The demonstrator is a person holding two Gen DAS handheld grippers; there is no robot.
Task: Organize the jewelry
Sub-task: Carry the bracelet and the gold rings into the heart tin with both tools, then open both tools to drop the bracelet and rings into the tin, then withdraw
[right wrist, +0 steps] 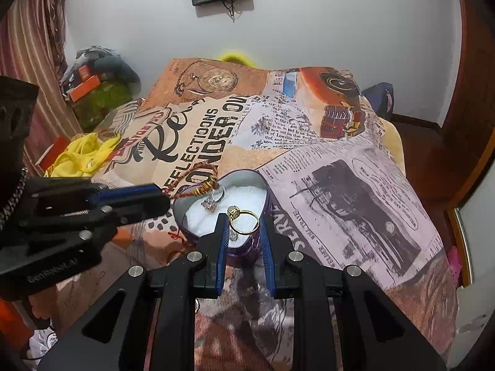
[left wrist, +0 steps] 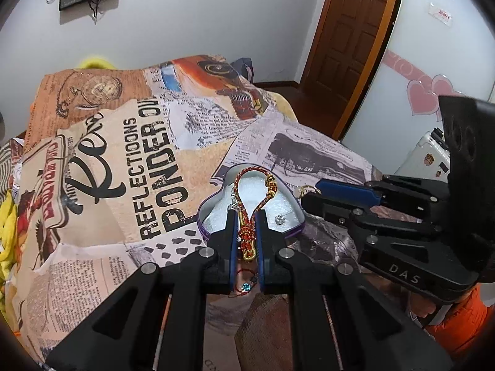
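A heart-shaped tin with white lining lies on the printed cloth. My left gripper is shut on a red and gold braided bracelet, whose loop hangs over the tin's near left side. In the right wrist view my right gripper is shut on a gold ring, held over the near edge of the tin. A silver ring rests on the lining. The left gripper reaches in from the left with the bracelet. The right gripper shows beside the tin's right lobe.
A red string bracelet with a blue bead lies on the cloth under the left gripper. The newspaper-print blanket covers the whole surface. Yellow fabric lies at the left edge. An orange sleeve is at the right.
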